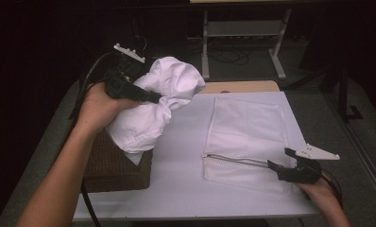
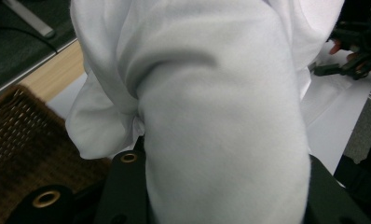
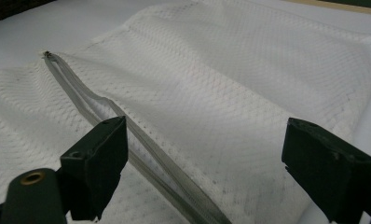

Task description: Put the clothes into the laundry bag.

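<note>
Now we have the white garment [image 1: 153, 101] bunched up in our left gripper [image 1: 150, 97], whose jaws are clamped around a thick wad of the cloth, lifted clear above the brown basket [image 1: 115, 165] and to the left of the mesh bag [image 1: 247, 127]. That bag lies flat on the table [image 1: 176, 189], zipper [image 3: 141, 144] partly undone. Our right gripper [image 1: 283, 163] sits at the bag's near right edge, jaws spread wide over the zipper with nothing pinched between them. We judge this the carry step: next we need the bag's mouth held open, then the bundle brought across and fed in.
</note>
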The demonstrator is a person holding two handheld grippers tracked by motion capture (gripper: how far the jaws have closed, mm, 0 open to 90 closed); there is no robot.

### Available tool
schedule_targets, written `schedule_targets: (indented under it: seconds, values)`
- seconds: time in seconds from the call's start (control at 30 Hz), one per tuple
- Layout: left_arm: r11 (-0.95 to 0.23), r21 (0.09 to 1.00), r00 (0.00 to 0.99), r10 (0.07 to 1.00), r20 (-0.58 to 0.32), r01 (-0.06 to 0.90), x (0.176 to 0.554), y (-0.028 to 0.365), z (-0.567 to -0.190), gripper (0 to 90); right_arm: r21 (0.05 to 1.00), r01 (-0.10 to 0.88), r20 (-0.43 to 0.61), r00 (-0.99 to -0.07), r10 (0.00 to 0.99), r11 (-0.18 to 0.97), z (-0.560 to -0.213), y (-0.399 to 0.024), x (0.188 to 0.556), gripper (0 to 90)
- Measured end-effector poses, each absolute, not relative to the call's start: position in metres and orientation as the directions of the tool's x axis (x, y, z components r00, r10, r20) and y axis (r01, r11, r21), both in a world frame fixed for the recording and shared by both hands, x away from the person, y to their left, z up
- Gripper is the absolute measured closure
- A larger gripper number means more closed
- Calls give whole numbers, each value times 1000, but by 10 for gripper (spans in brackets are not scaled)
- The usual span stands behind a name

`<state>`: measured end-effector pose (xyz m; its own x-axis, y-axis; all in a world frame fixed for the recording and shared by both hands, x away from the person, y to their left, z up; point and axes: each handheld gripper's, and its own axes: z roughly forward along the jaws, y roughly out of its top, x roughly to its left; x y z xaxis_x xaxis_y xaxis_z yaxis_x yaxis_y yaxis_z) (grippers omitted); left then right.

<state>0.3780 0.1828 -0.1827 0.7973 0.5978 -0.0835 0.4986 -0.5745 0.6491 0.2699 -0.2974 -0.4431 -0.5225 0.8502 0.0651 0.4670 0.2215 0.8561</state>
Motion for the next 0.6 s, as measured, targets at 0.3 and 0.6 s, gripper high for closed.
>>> schedule_targets:
  seconds: [0.3, 0.6]
  values:
    - [-572, 668, 822, 559, -108, 477, 379, 147, -178, 586, 858, 465, 71, -528, 846, 218, -441, -296, 273, 142]
    - [-580, 681, 853, 505, -130, 447, 379, 106, -182, 586, 852, 471, 87, -560, 824, 230, -436, -297, 274, 138]
